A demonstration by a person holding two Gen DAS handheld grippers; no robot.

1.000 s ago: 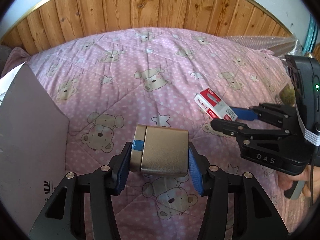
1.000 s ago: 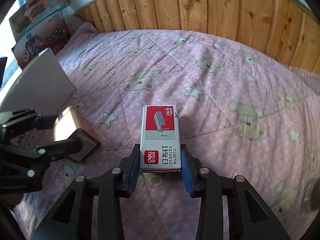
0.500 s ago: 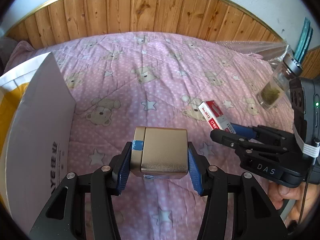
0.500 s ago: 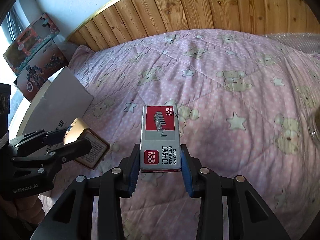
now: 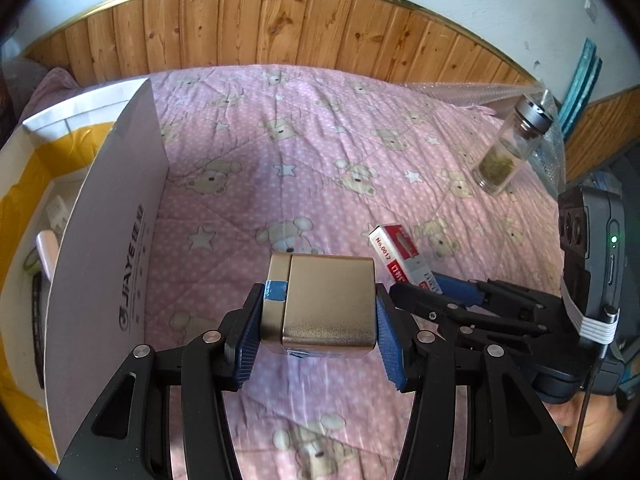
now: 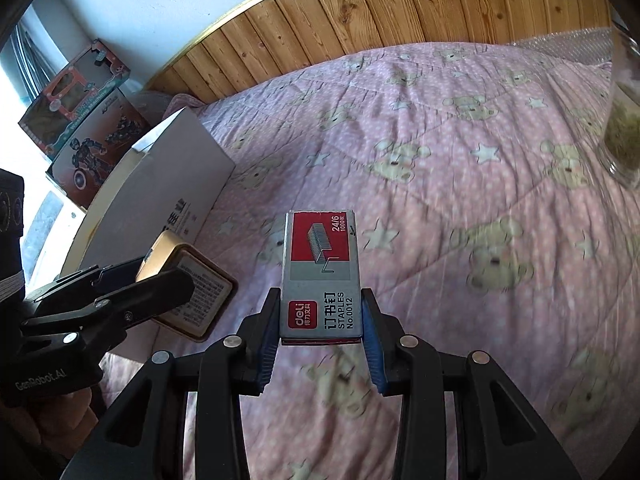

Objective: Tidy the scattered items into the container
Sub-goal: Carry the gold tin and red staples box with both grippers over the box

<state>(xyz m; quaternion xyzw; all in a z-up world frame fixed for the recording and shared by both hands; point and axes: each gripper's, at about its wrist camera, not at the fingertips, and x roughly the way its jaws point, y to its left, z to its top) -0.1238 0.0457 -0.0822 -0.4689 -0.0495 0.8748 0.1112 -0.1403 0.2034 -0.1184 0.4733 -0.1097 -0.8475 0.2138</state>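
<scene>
Two grippers: each holds one item above a pink teddy-bear quilt (image 5: 320, 168).
Container: white cardboard box (image 5: 108, 248) at the left, open-topped, with a yellow liner; small pale items lie inside, too unclear to name.
Left gripper (image 5: 320, 320): clamped on a gold box (image 5: 328, 304), blue pads pressing both sides, raised just right of the container's wall.
Right gripper (image 6: 320, 332): clamped on a red-and-grey staples box (image 6: 320, 272), label up, held beside the left gripper.
Glass jar (image 5: 508, 148): upright on the quilt at far right, holding greenish dried matter.
Toy boxes (image 6: 76, 120): stacked beyond the container.
</scene>
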